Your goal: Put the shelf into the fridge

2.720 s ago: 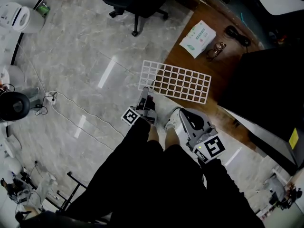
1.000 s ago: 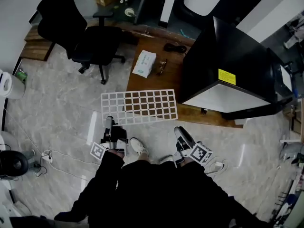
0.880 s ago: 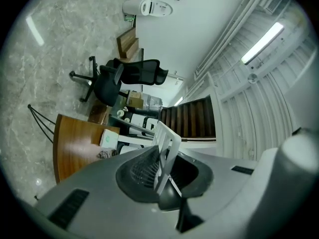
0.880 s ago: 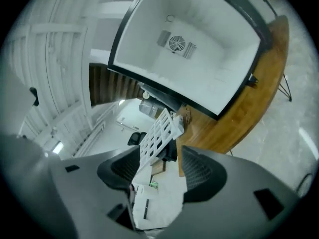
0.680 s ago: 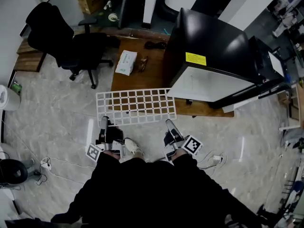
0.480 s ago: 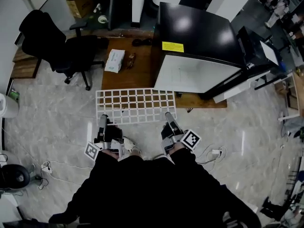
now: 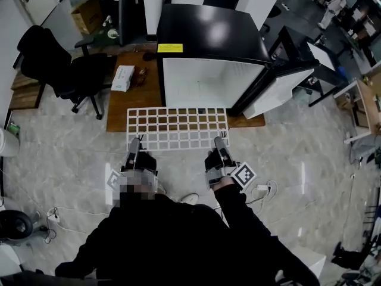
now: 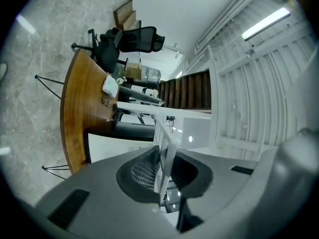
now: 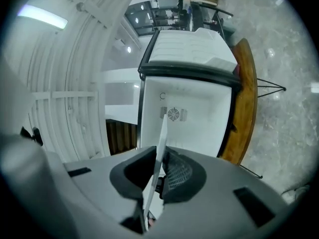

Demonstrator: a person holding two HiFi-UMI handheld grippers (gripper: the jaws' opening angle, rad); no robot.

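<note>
The white grid shelf (image 7: 177, 127) hangs level just in front of the open fridge (image 7: 205, 82), apparently not yet inside it. The left gripper (image 7: 136, 143) has its jaws clamped on the shelf's near left edge. The right gripper (image 7: 219, 142) has just closed its jaws on the near right edge.

Black long-sleeved top (image 7: 178, 237)

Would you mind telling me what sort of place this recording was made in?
Probably an office or lab workroom: a black office chair stands beside a wooden table, and a small fridge sits open on that table.
</note>
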